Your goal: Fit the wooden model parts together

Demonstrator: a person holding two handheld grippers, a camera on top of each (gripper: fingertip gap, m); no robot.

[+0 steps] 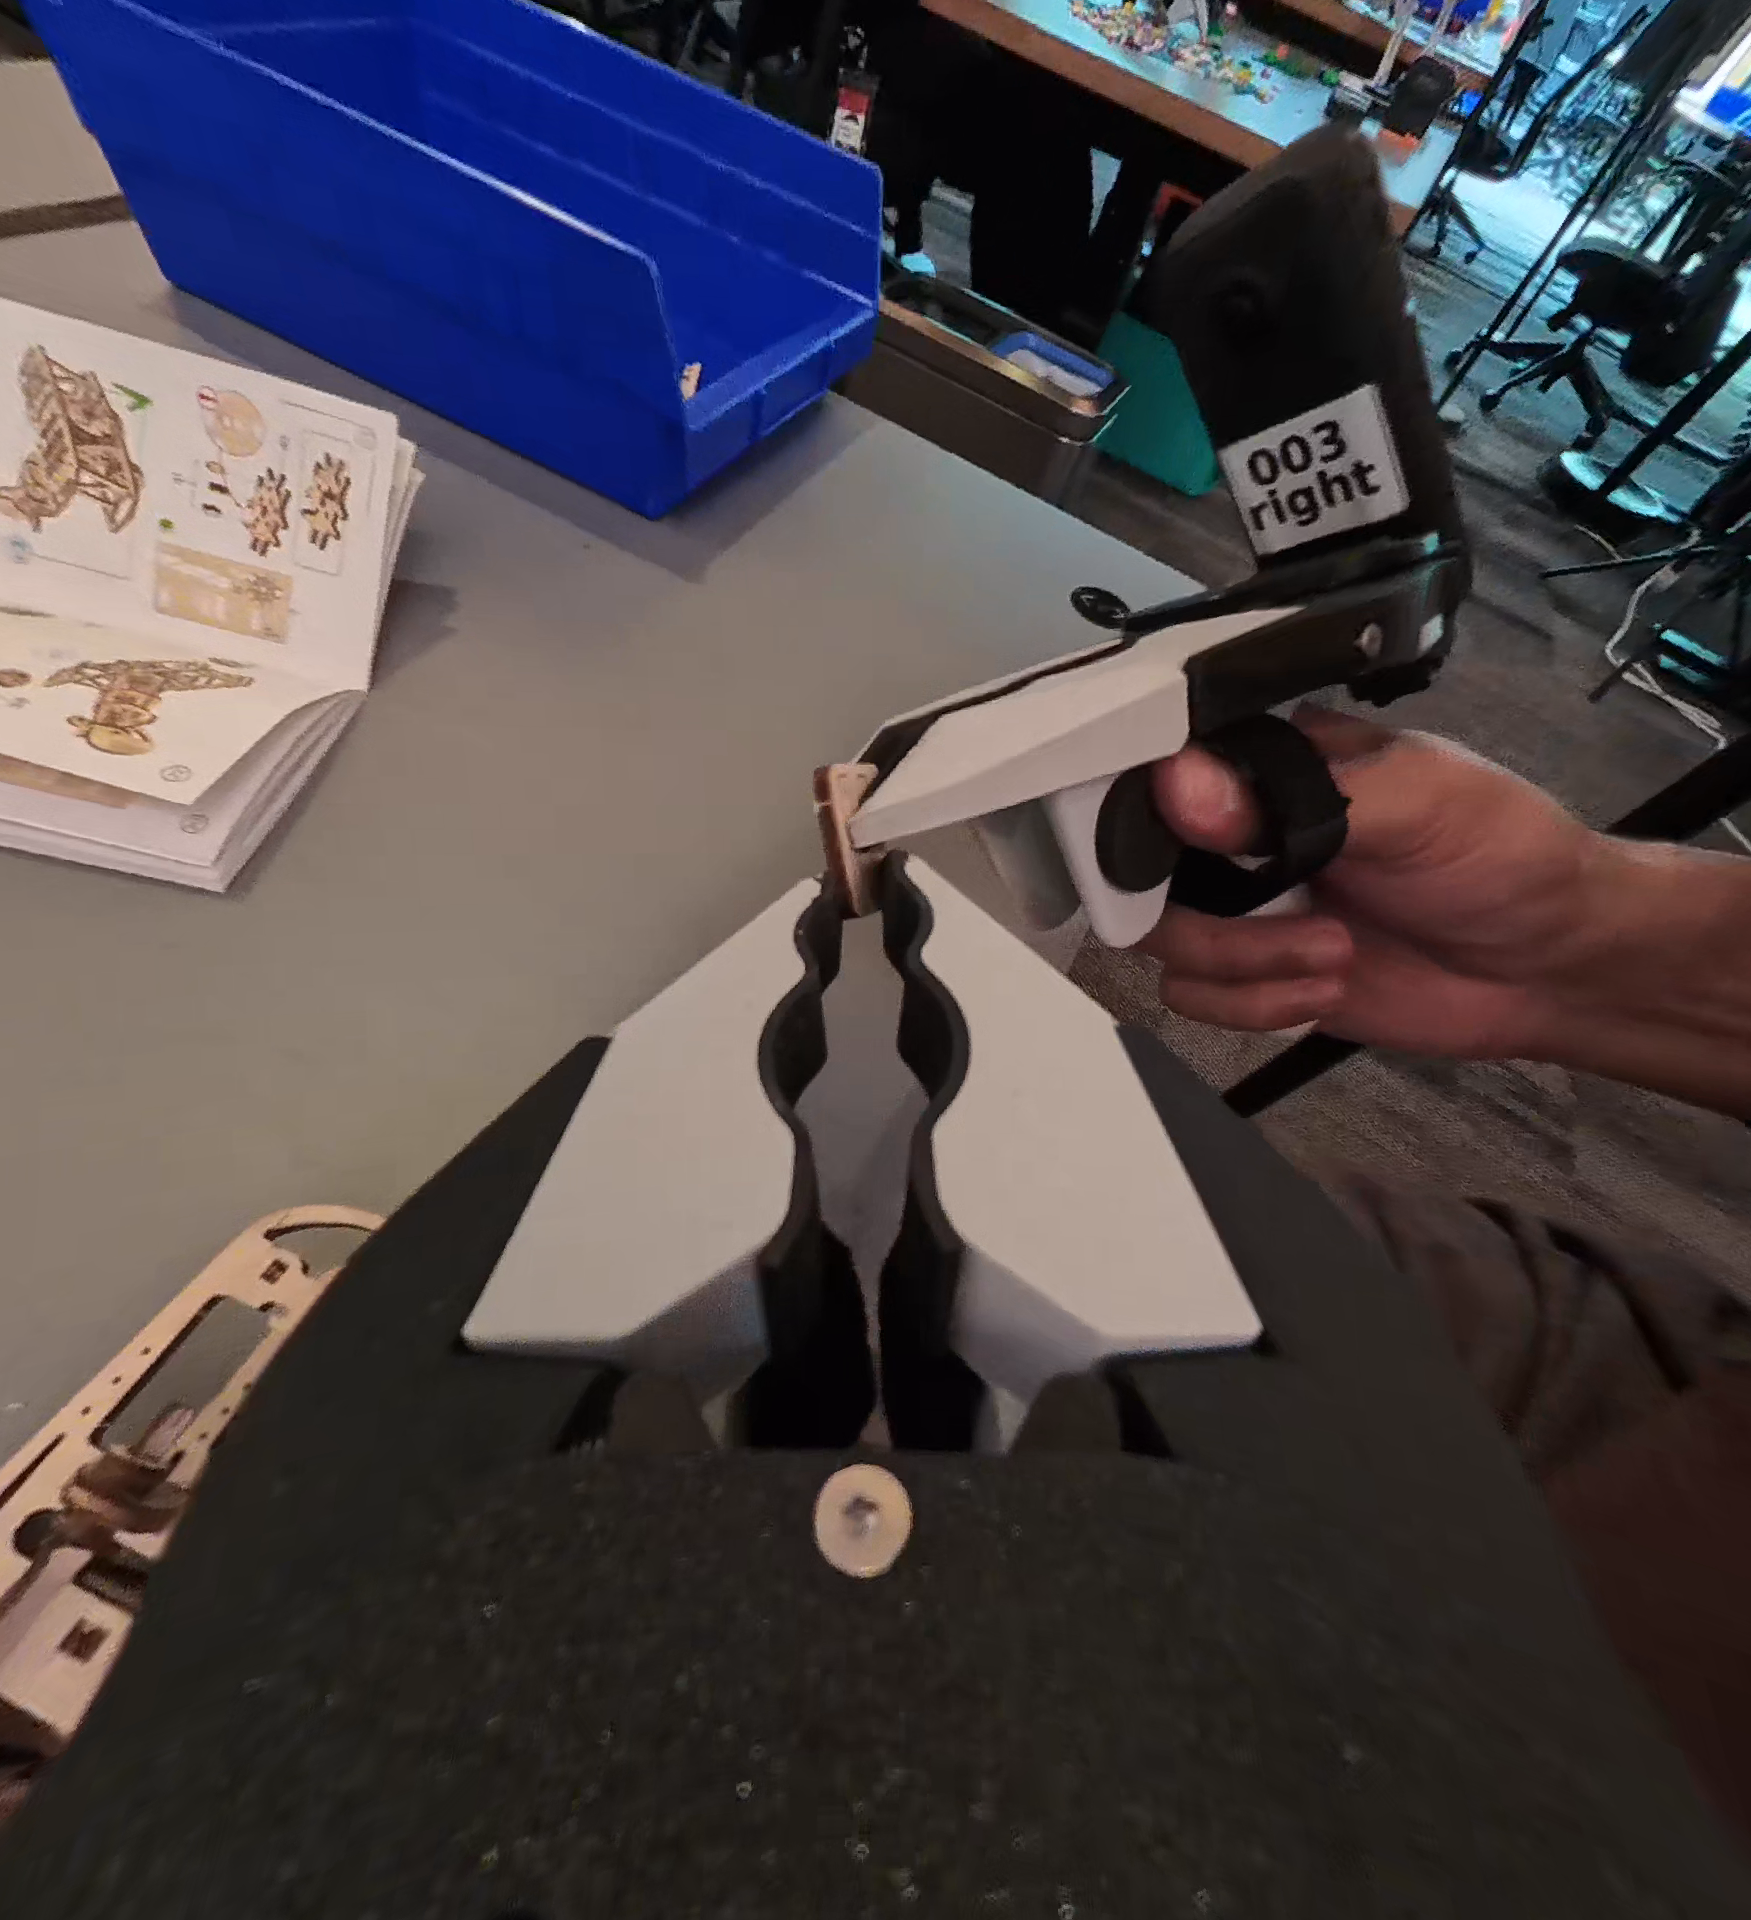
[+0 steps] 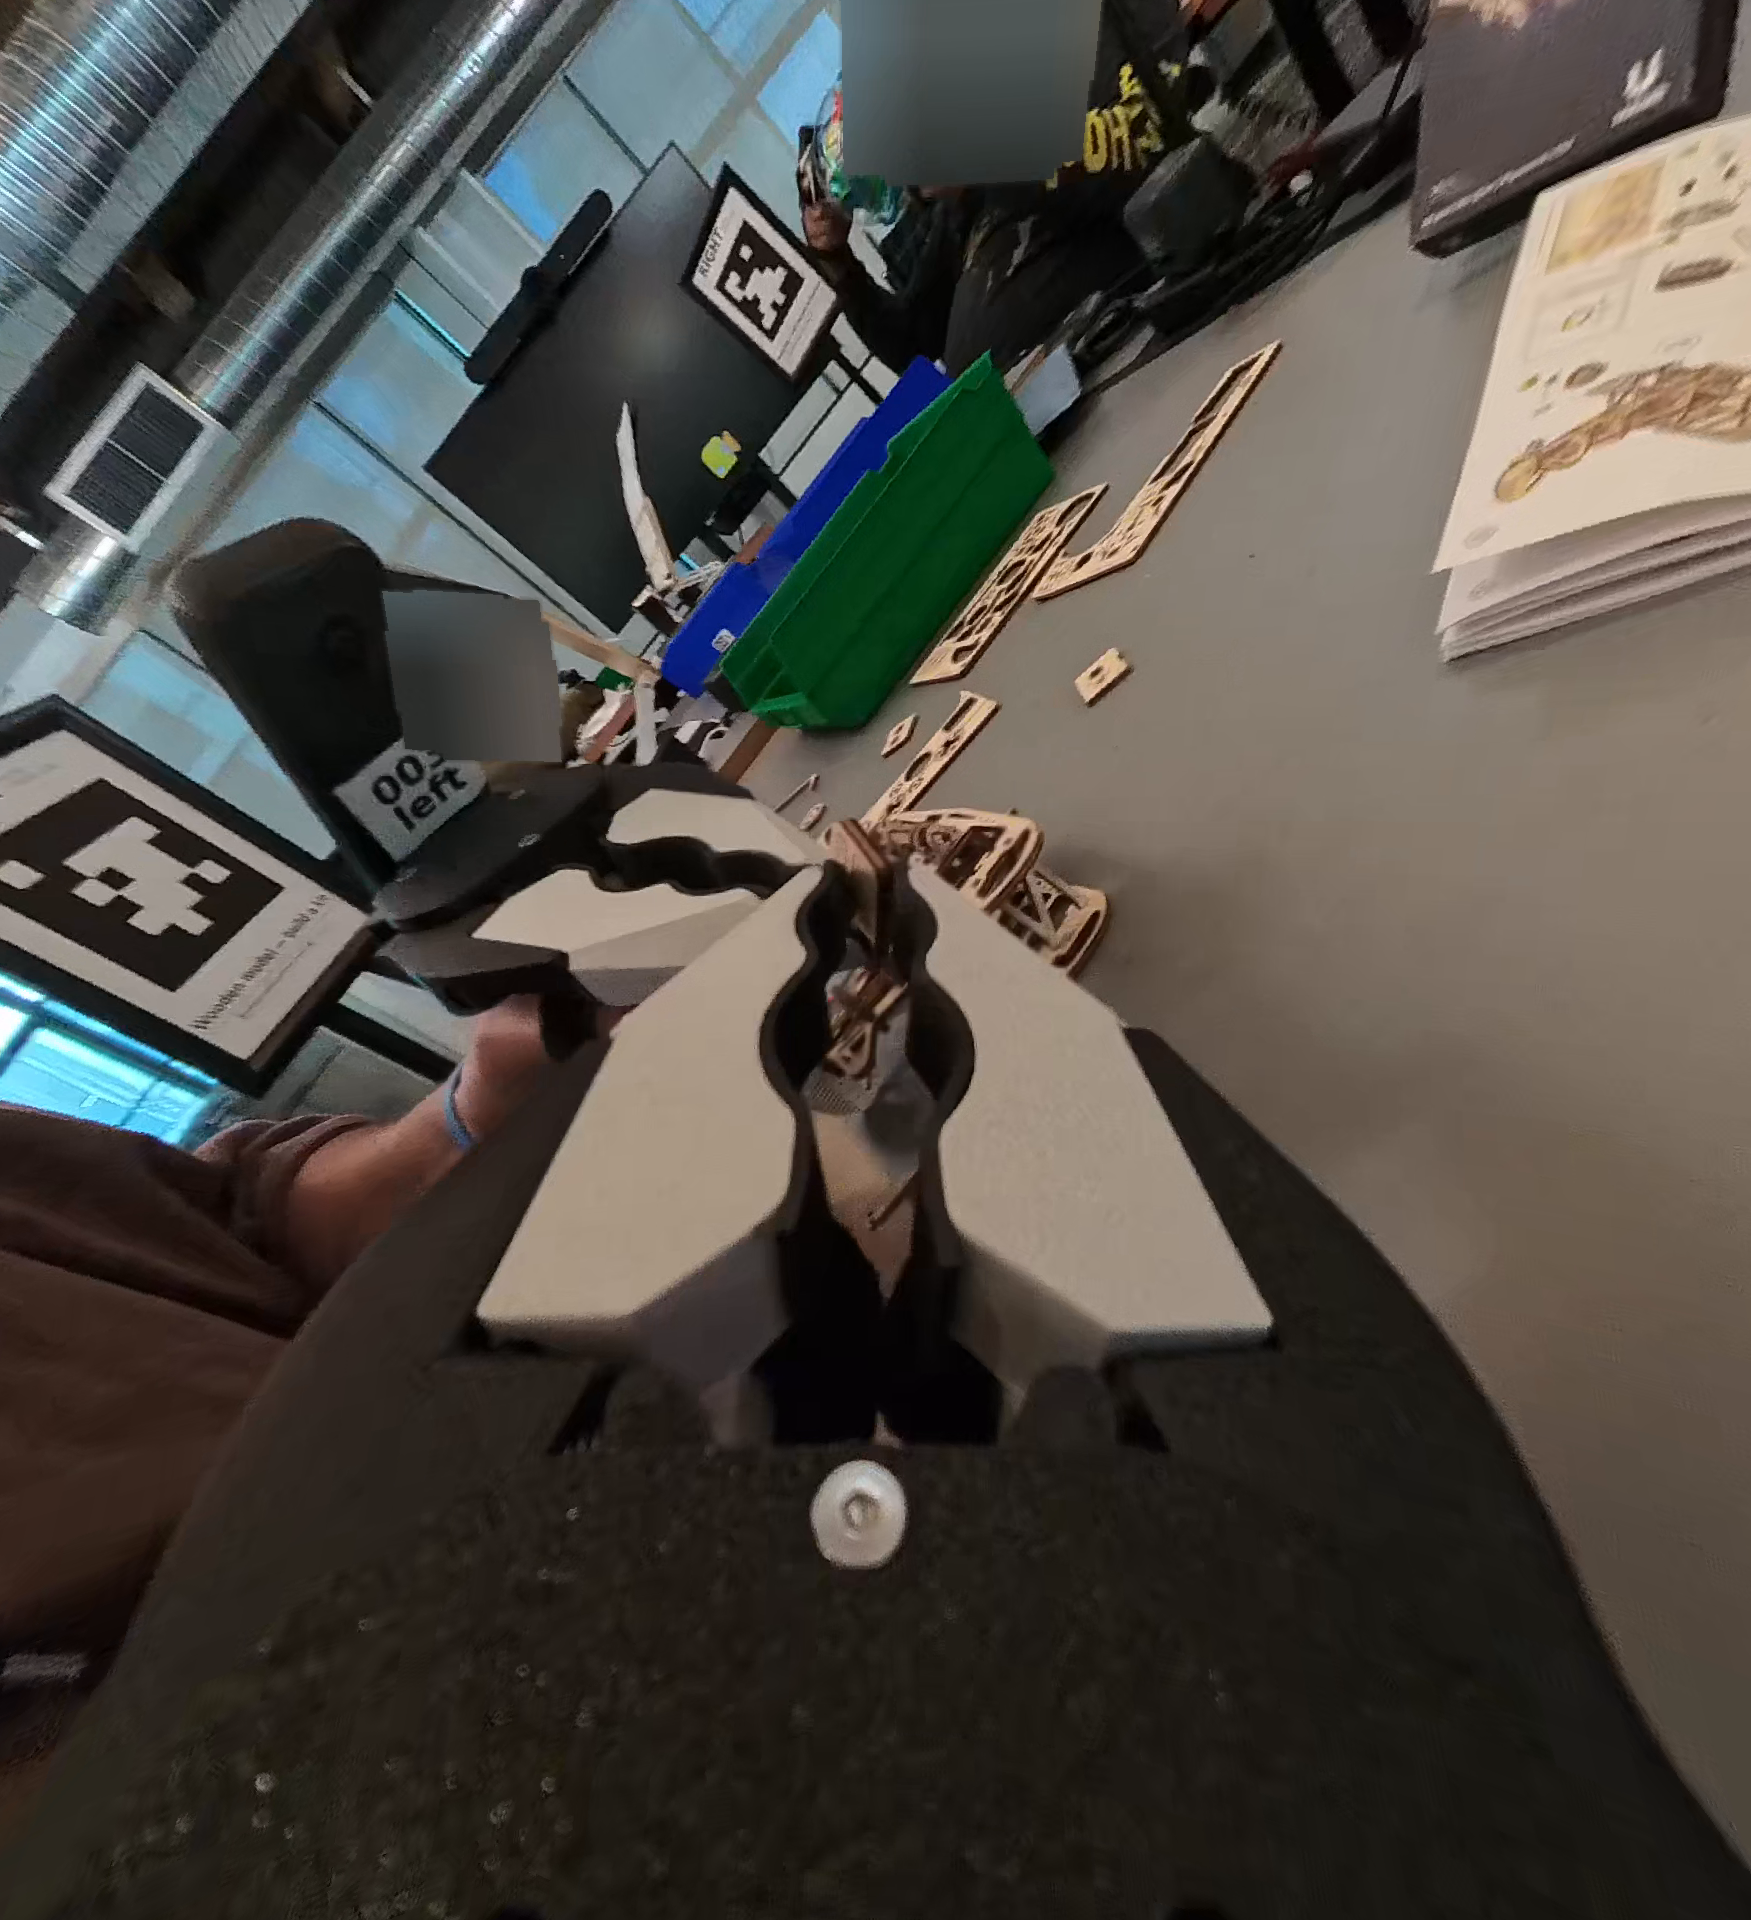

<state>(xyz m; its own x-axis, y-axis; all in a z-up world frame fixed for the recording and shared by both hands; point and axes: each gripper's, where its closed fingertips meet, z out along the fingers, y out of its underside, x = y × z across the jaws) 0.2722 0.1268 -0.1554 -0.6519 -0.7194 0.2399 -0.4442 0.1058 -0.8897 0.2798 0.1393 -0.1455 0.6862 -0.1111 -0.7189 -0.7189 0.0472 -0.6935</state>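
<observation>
Grey table point(image 1: 559, 727): booklet point(image 1: 144, 582), blue bin point(image 1: 497, 229); both jaws clenched on small wooden part point(image 1: 847, 842).

Two claws are in view: the left claw point(image 1: 858, 894) and the right claw point(image 2: 866, 883), each with two fingers.

One small wooden piece point(image 1: 847, 852) sits pinched where the two claws meet.

One open instruction booklet point(image 1: 138, 582) lies on the tabletop point(image 1: 559, 748).

Storage bins number three: one blue bin point(image 1: 497, 239) in the left wrist view, and in the right wrist view one green bin point(image 2: 892, 582) with another blue bin point(image 2: 798, 551) just behind it.

One partly built wooden model point(image 2: 996, 873) stands on the tabletop.

Three laser-cut wooden sheets point(image 2: 1151, 488) lie flat, with at least four small loose wooden bits point(image 2: 1102, 675) near them; the exact count is unclear.

Two framed black-and-white marker boards point(image 2: 112, 883) stand in the background.

One dark box point(image 2: 1567, 114) rests at the far edge.
</observation>
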